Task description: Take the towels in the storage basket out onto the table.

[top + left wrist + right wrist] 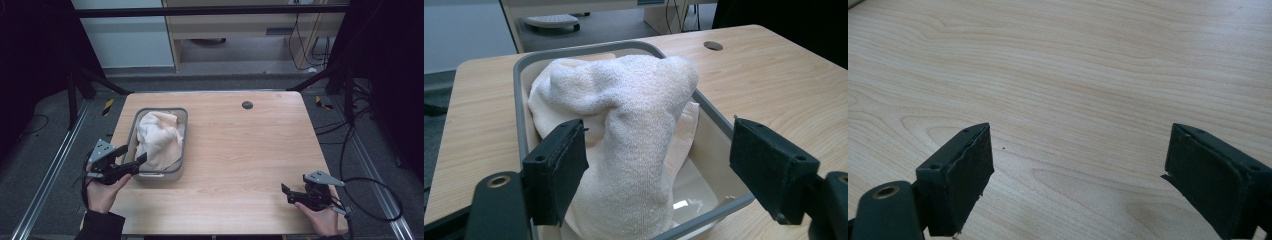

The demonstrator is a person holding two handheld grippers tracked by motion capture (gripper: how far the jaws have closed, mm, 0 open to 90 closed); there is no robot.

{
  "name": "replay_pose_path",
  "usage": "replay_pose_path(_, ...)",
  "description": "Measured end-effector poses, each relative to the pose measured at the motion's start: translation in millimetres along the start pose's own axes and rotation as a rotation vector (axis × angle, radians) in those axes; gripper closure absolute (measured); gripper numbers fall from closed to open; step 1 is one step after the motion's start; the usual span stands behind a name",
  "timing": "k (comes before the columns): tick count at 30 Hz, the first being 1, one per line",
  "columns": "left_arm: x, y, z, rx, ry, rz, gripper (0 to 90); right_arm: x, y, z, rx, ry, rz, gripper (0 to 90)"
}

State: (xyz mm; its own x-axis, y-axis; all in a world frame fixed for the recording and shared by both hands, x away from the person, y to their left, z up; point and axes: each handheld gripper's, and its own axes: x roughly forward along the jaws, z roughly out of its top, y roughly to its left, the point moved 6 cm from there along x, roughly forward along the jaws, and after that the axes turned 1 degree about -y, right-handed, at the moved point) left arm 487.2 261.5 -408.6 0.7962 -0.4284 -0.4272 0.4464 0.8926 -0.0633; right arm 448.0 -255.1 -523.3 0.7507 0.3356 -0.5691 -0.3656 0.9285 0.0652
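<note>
The desk (240, 150) is light wood-grain, with a small dark round hole (247, 105) near its far edge. A grey rectangular tub (183, 150) sits directly on its left part, holding a crumpled white towel (157, 137).

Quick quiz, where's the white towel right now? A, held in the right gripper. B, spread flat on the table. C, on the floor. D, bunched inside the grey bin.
D: the white towel lies bunched inside the grey bin, as the left gripper view shows too.
</note>
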Motion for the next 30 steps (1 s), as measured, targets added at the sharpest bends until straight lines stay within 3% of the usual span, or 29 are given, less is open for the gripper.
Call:
replay_pose_path(16,23.6,-0.1,4.7,0.02,0.056,-0.003,22.3,0.2,0.8,-0.2,0.009,0.002,0.008,12.3)
replay_pose_path(30,45.1,-1.0,-4.1,0.044,0.104,0.0,22.6,0.7,1.2,-0.8,0.011,0.005,0.009,12.4)
